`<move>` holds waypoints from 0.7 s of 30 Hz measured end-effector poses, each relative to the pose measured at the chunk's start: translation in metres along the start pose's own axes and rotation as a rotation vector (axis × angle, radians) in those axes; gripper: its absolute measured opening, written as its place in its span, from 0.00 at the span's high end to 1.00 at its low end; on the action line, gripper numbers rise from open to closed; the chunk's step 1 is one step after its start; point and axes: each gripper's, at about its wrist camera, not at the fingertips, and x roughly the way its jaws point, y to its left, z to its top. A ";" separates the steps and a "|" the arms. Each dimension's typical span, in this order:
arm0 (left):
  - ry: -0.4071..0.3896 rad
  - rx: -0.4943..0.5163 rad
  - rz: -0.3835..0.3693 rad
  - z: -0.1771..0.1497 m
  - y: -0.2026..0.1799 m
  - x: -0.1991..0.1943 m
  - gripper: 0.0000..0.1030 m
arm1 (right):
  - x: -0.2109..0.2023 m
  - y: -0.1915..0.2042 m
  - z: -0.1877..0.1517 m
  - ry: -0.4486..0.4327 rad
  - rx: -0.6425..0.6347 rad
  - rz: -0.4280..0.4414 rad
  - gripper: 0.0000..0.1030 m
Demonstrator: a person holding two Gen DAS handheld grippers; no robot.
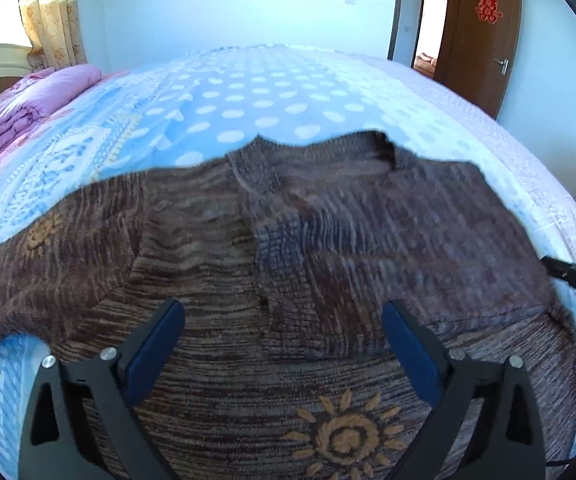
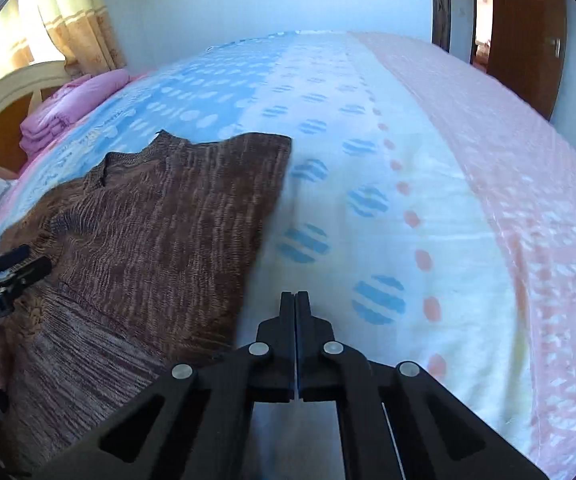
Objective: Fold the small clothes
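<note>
A brown knitted sweater (image 1: pixel 328 240) with orange sun motifs lies flat on the bed, collar away from me, and both sleeves appear folded in over its chest. My left gripper (image 1: pixel 281 306) hovers over its lower middle, wide open, blue pads apart and nothing between them. In the right wrist view the sweater (image 2: pixel 159 220) lies to the left, with the left gripper (image 2: pixel 27 262) at its near left edge. My right gripper (image 2: pixel 295 296) is shut on nothing, over bare sheet just right of the sweater's edge. It also shows as the right gripper (image 1: pixel 552 266) at the far right of the left wrist view.
The bed sheet (image 1: pixel 247 100) is blue with white dots, turning white and pink to the right (image 2: pixel 408 160). A folded pink quilt (image 1: pixel 27 104) sits by the headboard (image 2: pixel 15 88) at the far left. A brown door (image 1: pixel 484 40) stands open beyond the bed's far right corner.
</note>
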 end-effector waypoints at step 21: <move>0.050 -0.028 0.001 0.005 0.000 0.021 0.00 | 0.016 -0.004 0.021 -0.008 0.023 -0.138 1.00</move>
